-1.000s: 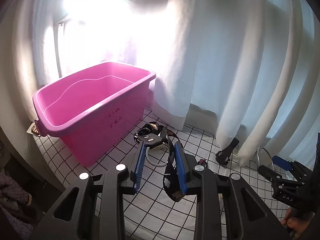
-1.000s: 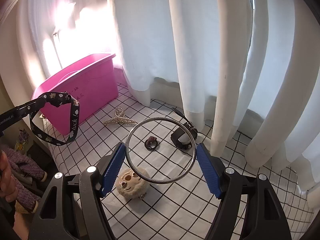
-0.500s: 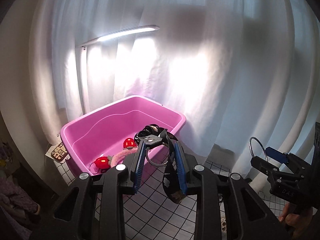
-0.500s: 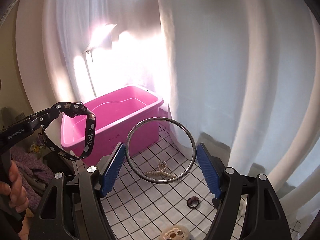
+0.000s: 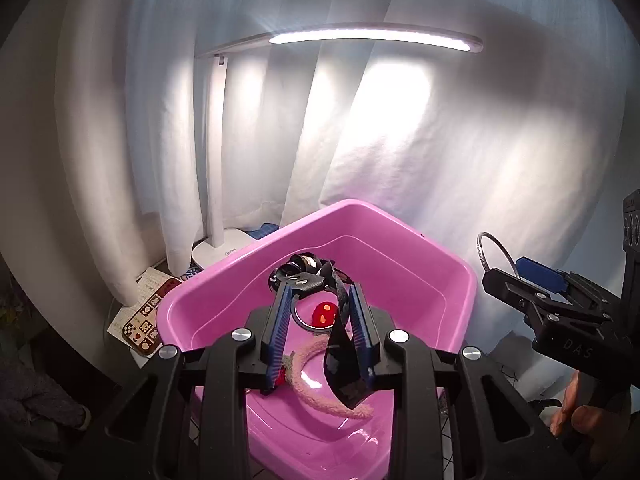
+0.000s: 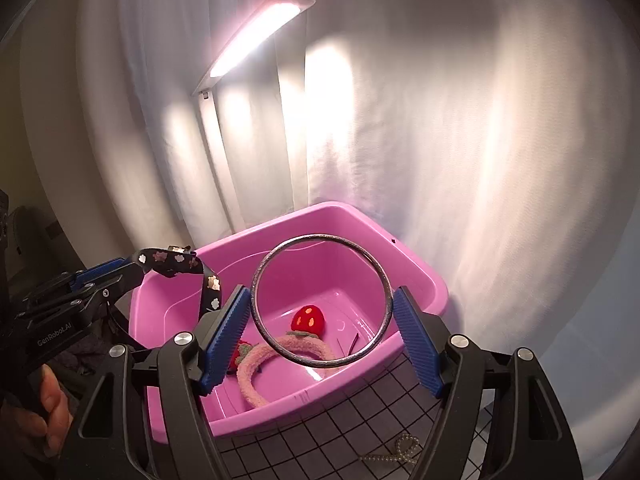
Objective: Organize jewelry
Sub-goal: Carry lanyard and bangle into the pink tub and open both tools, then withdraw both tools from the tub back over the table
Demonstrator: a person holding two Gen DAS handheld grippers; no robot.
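Left gripper [image 5: 320, 320]: pinching black strap [image 5: 340, 360]. Right gripper [image 6: 320, 332]: clamped across metal ring [image 6: 322, 300]. Both poised over pink tub [image 6: 424, 276], likely for dropping in.

Grid-patterned table [image 6: 352, 432] carries pink tub [image 6: 420, 280], pearl clip [image 6: 400, 450].

Left hand-held gripper [image 5: 320, 300] clamping black patterned strap [image 5: 340, 344], above pink bin [image 5: 440, 276], lit desk lamp [image 5: 372, 36] behind

Glossy pink plastic tub [image 6: 416, 280] ahead of both grippers; shiny metal bangle [image 6: 322, 300] between ribbed blue pads [image 6: 416, 336]; fuzzy pink headband [image 6: 256, 372] inside; matt white curtain [image 6: 460, 120] behind.
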